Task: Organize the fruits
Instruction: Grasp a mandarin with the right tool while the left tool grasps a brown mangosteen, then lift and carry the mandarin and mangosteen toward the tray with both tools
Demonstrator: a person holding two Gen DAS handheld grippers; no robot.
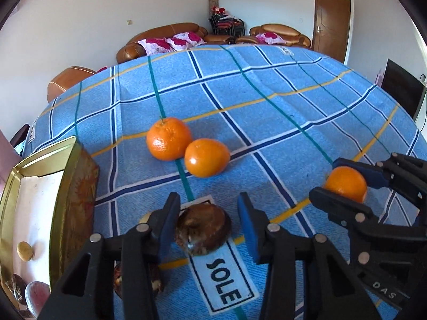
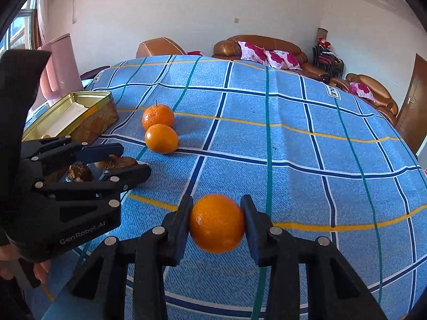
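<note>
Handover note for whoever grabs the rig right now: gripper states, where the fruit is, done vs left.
Right gripper: shut on an orange, just above the blue checked cloth.
Left gripper: open, fingers either side of a brown fruit on the cloth, not gripping it.
Two loose oranges lie touching mid-table.
Gold tin at the left, open; a small yellowish item inside, no oranges in it.
A second brown item sits beside the left gripper.
Done: one orange picked up.
Left: place it, then probably gather the other fruit.
</note>
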